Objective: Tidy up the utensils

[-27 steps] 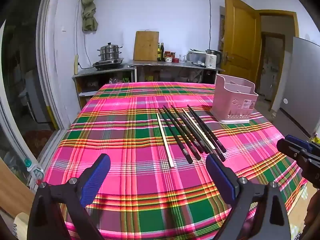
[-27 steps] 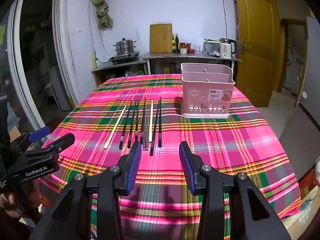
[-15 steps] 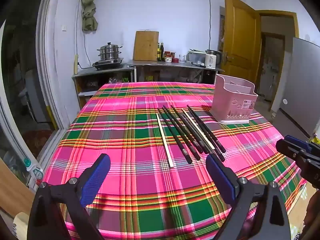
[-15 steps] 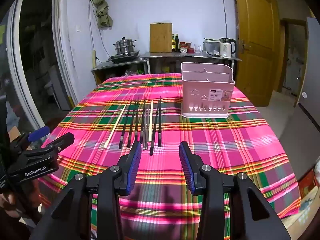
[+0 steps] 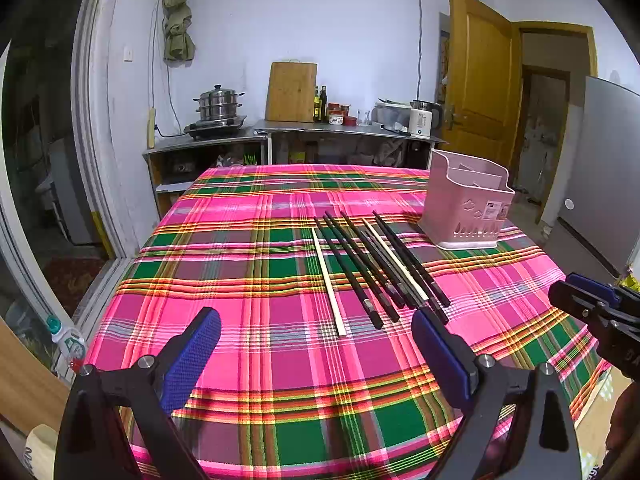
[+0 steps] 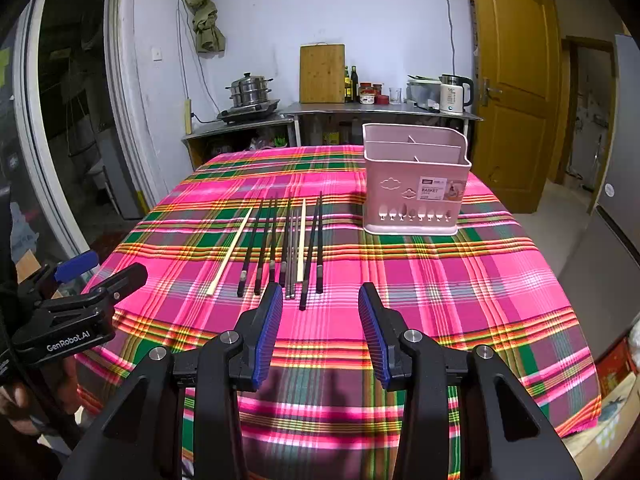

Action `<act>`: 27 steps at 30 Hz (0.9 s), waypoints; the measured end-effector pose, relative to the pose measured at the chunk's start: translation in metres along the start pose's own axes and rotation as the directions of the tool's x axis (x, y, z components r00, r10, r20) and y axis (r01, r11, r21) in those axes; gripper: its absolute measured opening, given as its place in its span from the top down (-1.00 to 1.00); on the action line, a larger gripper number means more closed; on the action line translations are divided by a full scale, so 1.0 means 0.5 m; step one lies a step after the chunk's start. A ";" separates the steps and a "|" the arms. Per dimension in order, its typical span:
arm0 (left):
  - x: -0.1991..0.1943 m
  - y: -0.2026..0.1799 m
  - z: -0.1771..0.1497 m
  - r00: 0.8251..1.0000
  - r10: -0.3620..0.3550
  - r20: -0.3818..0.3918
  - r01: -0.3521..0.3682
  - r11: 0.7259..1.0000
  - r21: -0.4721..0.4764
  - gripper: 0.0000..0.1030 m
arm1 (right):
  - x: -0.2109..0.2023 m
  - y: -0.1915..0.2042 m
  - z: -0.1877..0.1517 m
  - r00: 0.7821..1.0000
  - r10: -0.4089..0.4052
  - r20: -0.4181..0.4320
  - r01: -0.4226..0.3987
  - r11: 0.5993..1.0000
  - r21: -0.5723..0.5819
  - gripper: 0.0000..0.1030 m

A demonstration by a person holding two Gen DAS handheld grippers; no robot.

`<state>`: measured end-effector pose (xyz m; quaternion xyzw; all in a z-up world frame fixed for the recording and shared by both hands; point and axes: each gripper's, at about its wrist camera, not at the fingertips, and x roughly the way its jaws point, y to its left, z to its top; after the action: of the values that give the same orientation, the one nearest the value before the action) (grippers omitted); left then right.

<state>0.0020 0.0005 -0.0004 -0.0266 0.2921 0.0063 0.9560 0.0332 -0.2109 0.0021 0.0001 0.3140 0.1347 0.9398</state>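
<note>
I'm holding both tongs above the near edge of the desk (image 6: 440,280), nothing gripped. My left tongs (image 5: 316,354) are gaping wide, my right tongs (image 6: 319,330) are parted narrower, both empty. The chopsticks (image 6: 280,248) are lying flat in a loose row mid-desk on the plaid cloth, mostly dark ones plus a pale wooden chopstick (image 6: 230,250) off at the left end and another pale one inside the row. Their thick ends are pointing toward me, so I'm guessing they were laid out that way for easy pinching. The pink basket (image 6: 416,184) is standing upright, well right of the row and further back, its compartments looking empty, though I can't see the bottoms. Sorting not started, I'd say. My right tongs are lining up roughly with the row's right end, probably first pick; thin sticks lying flat may roll or slip.
</note>
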 end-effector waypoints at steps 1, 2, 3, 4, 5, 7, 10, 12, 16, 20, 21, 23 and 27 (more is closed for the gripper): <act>0.000 0.000 0.000 1.000 0.000 0.000 0.000 1.000 0.000 -0.89 | 0.000 0.000 0.000 1.000 0.000 0.000 0.000 1.000 0.000 0.21; 0.000 0.000 0.000 1.000 -0.001 0.000 0.001 1.000 -0.001 -0.89 | 0.000 0.001 0.000 1.000 -0.001 0.000 0.001 1.000 -0.001 0.21; 0.000 0.000 0.000 1.000 -0.002 0.000 0.002 1.000 -0.001 -0.89 | -0.001 0.001 0.000 1.000 0.000 0.000 0.000 1.000 -0.001 0.21; 0.000 0.000 0.000 1.000 -0.001 0.000 0.001 1.000 0.000 -0.89 | -0.001 0.000 0.000 1.000 0.001 0.000 -0.001 1.000 0.000 0.21; 0.001 0.000 0.000 1.000 -0.001 0.001 0.001 1.000 0.001 -0.89 | 0.006 -0.001 -0.002 1.000 0.000 0.001 0.000 1.000 0.001 0.21; 0.000 0.001 0.000 1.000 -0.002 0.000 0.002 1.000 -0.001 -0.89 | 0.005 -0.001 -0.001 1.000 0.000 0.001 0.000 1.000 0.000 0.21; 0.000 0.001 0.000 1.000 -0.002 0.000 0.002 1.000 -0.002 -0.89 | 0.005 -0.001 -0.001 1.000 0.000 0.001 0.000 1.000 -0.001 0.21; 0.000 0.000 0.000 1.000 -0.002 0.001 0.002 1.000 -0.002 -0.89 | 0.003 0.000 0.000 1.000 0.000 0.000 0.000 1.000 0.000 0.21; 0.000 0.001 0.000 1.000 -0.003 0.000 0.003 1.000 -0.002 -0.89 | 0.003 0.000 0.000 1.000 0.000 0.000 0.000 1.000 -0.001 0.21; 0.000 0.001 0.000 1.000 -0.002 0.000 0.002 1.000 -0.002 -0.89 | 0.002 0.000 0.000 1.000 0.000 0.000 0.000 1.000 -0.001 0.21; 0.000 0.001 0.000 1.000 -0.002 0.001 0.002 1.000 -0.003 -0.89 | 0.002 0.001 0.000 1.000 0.000 0.000 0.000 1.000 -0.001 0.21; 0.000 0.001 0.000 1.000 -0.003 0.000 0.003 1.000 -0.003 -0.89 | 0.002 0.001 0.000 1.000 0.000 0.000 0.000 1.000 -0.001 0.21; 0.000 0.001 0.000 1.000 -0.003 0.000 0.003 1.000 -0.004 -0.89 | 0.003 0.001 0.000 1.000 -0.001 0.000 0.001 1.000 -0.001 0.21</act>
<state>0.0020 0.0011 -0.0004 -0.0289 0.2918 0.0053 0.9560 0.0342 -0.2103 0.0014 -0.0007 0.3138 0.1345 0.9399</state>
